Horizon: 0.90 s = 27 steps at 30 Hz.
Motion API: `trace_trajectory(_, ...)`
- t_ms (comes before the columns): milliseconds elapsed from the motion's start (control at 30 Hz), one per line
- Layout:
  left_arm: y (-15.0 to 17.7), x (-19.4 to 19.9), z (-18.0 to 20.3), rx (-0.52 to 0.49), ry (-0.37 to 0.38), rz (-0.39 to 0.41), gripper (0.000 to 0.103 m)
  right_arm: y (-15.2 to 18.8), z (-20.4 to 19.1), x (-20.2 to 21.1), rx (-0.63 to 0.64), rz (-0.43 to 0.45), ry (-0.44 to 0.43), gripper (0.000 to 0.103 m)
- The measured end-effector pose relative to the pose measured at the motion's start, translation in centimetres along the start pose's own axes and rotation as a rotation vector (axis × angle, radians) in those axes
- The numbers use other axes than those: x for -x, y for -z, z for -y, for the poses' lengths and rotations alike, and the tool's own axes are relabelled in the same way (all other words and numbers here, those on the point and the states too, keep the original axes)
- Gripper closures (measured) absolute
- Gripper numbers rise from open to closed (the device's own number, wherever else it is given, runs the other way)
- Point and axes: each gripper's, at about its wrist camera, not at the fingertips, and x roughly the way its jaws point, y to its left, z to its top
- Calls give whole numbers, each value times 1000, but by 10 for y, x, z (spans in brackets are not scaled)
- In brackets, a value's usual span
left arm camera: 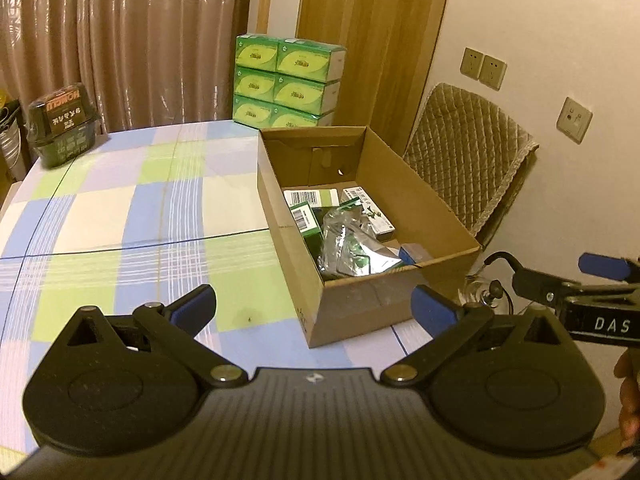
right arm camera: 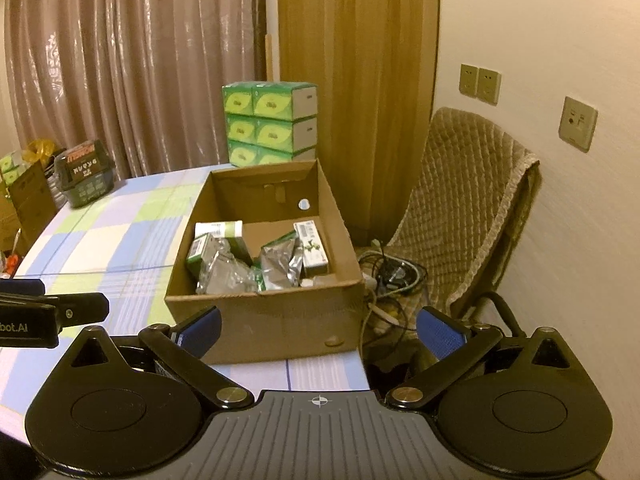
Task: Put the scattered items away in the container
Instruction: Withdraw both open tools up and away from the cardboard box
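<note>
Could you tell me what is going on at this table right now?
A person is tidying small items into a cardboard box on the checked tablecloth. Green cartons and silver foil pouches already lie inside it. Both the left gripper and the right gripper are open and empty, in front of the box.

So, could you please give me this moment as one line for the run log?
left gripper: open, empty | right gripper: open, empty | cardboard box: on table, holds small boxes and foil packets | tablecloth nearby: no loose items seen
</note>
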Motion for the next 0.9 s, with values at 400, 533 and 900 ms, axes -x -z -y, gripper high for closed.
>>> trace_trajectory(400, 23, 19, 4, -1, -14, -14, 1, 6, -26, 18, 40, 9, -41, 2)
trace_trajectory(533, 26, 22, 3, 0, -16, -13, 1, 6, -27, 18, 43, 12, -38, 2)
trace_trajectory(900, 27, 23, -2, 14, -9, -8, 1, 7, -28, 16, 46, 7, -24, 2)
